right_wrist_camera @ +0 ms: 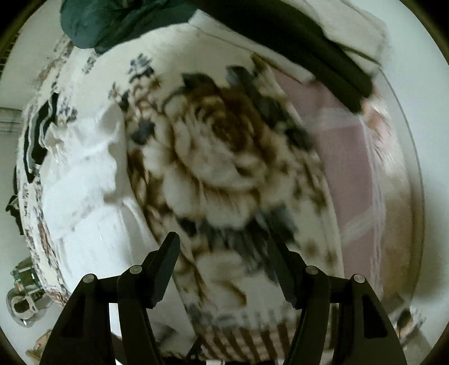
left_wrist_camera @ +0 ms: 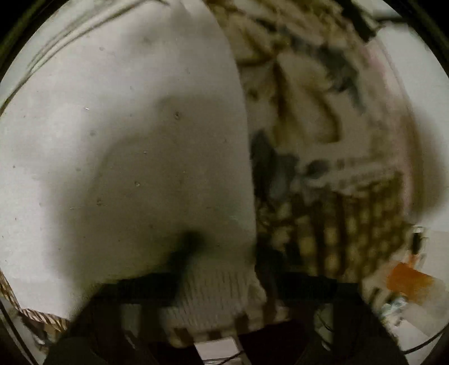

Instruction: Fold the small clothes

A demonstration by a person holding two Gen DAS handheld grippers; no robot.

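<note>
A white knit garment (left_wrist_camera: 146,140) fills the left wrist view and lies on a floral bedspread (left_wrist_camera: 322,126). Its ribbed hem (left_wrist_camera: 213,292) sits between the dark fingers of my left gripper (left_wrist_camera: 221,286), which is shut on it. In the right wrist view the same white garment (right_wrist_camera: 84,174) lies at the left on the floral bedspread (right_wrist_camera: 224,157). My right gripper (right_wrist_camera: 224,250) is open and empty, held above the bedspread to the right of the garment.
A dark green cloth (right_wrist_camera: 112,19) lies at the far top left. A black garment (right_wrist_camera: 322,47) lies on white fabric at the top right. A pink sheet (right_wrist_camera: 345,168) covers the right side. Striped dark cloth (right_wrist_camera: 39,134) sits at the far left edge.
</note>
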